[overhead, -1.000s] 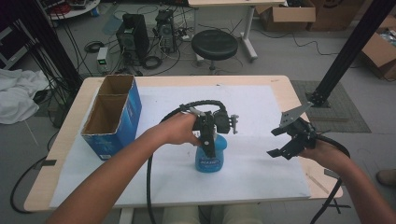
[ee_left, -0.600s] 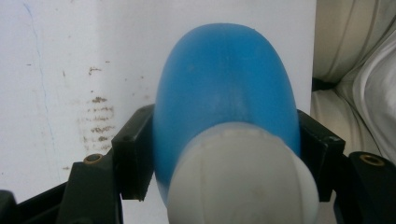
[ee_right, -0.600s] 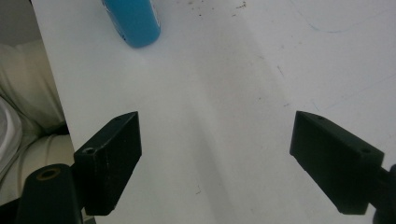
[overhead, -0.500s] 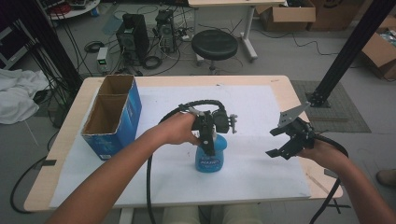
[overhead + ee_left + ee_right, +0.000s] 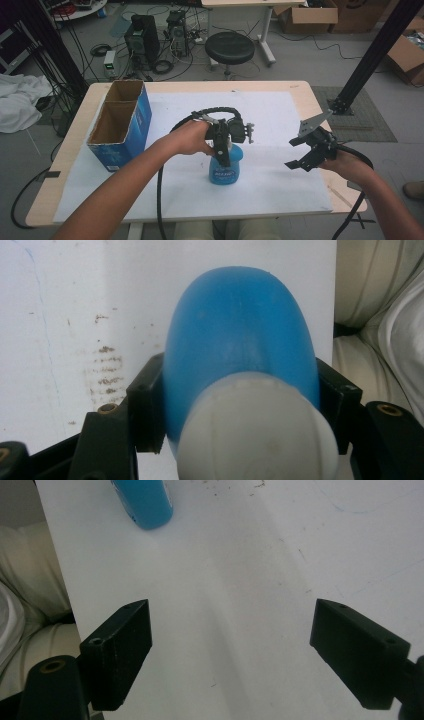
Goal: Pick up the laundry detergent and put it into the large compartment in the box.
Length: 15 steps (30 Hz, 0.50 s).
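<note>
While upright, blue bottle (image 5: 225,170) with white cap (image 5: 257,435), left gripper (image 5: 223,150) fingers clamped on it, right gripper (image 5: 300,152) fingers wide, empty.

Open sheet (image 5: 280,125) right — box (image 5: 121,127) left

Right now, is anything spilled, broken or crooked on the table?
Nothing is spilled or broken. The blue bottle stands upright with its white cap on, and the cardboard box sits straight. The only odd bit is some brownish smudges on the white sheet beside the bottle.
</note>
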Available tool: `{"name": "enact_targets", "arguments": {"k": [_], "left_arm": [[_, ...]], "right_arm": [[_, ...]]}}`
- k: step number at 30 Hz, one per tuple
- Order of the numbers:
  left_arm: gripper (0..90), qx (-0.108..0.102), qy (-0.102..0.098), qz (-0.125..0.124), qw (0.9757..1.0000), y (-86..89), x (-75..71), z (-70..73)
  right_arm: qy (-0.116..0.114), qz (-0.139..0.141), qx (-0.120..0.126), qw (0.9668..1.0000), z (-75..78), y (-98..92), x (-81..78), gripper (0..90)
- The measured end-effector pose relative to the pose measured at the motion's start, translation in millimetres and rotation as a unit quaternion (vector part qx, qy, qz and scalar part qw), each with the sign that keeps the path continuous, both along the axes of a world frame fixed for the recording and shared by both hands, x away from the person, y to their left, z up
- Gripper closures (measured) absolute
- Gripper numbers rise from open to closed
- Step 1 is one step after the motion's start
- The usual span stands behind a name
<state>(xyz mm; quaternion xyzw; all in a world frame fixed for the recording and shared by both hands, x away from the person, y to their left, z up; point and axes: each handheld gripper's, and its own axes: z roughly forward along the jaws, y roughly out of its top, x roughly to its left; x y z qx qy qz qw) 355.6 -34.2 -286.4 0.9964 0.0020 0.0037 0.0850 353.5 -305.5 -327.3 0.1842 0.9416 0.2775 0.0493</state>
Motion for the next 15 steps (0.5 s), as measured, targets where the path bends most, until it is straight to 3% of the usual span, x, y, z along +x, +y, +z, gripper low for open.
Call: {"name": "enact_targets", "arguments": {"k": [7, 15], "left_arm": [[37.9, 0.002, 0.01, 0.004, 0.9999, -0.1, -2.1, 3.4], [37.9, -0.018, 0.001, 0.058, 0.9981, 6.6, -3.9, 27.9]], "right_arm": [[0.003, -0.002, -0.001, 1.0, -0.2, -0.1, -0.1, 16.8], [0.004, -0.002, -0.001, 1.0, -1.1, -0.8, -0.3, 16.8]]}}
